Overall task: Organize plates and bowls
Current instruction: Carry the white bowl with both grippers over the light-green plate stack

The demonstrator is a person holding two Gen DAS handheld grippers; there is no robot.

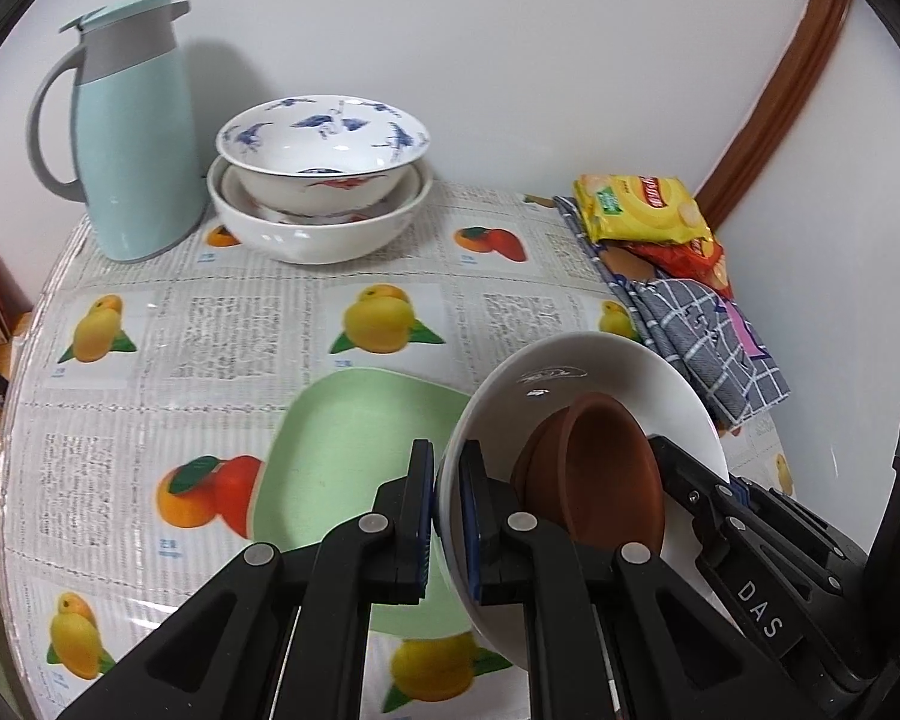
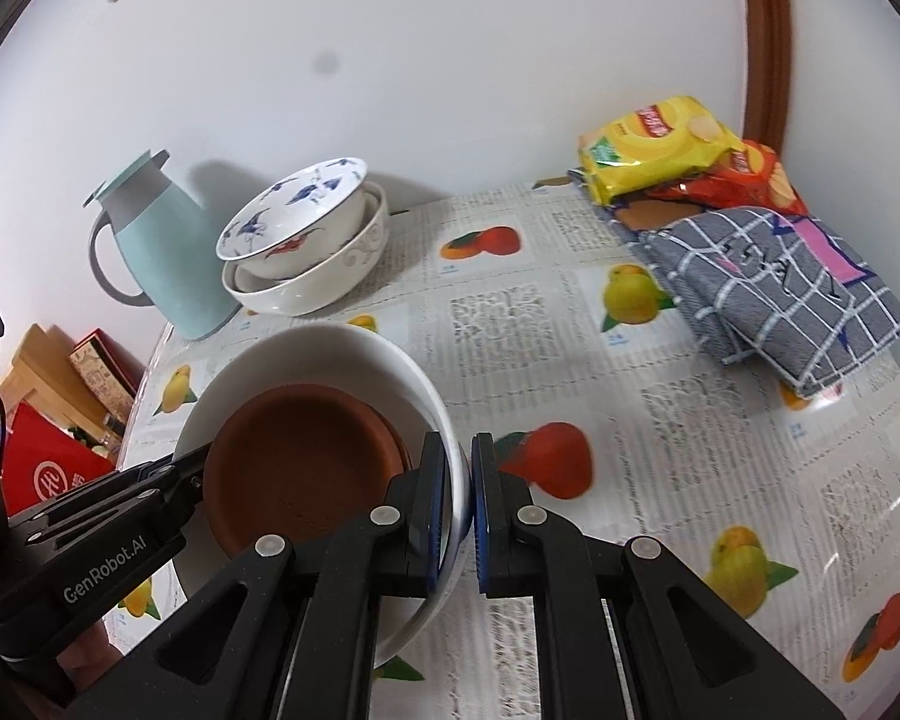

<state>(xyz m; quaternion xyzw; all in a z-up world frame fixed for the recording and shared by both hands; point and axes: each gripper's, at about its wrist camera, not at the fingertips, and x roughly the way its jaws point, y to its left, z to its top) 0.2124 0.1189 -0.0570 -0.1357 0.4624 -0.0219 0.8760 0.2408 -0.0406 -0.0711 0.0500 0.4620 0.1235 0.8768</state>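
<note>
A white bowl (image 1: 594, 372) with brown terracotta dishes (image 1: 600, 468) nested inside is being held above the table by both claws. Its rim is being pinched on one side by the left gripper (image 1: 447, 516), jaws narrowed on the wall, and on the opposite side by the right gripper (image 2: 459, 510) in the same way. "DAS" is being shown on the right gripper's body in the left view, "GenRobot.AI" on the left gripper's body in the right view. Just beside the bowl, a pale green square plate (image 1: 342, 450) is lying on the fruit-printed tablecloth (image 1: 222, 324). Beyond the bowl, against the white wall (image 1: 510, 30), a blue-patterned bowl (image 1: 324, 138) is sitting inside a larger white bowl (image 1: 318, 228), next to a mint thermos jug (image 1: 132, 138). Yellow and red snack packets (image 2: 660, 150), their lettering unreadable, are resting on a folded grey checked cloth (image 2: 780, 288) near brown trim (image 2: 762, 30).
</note>
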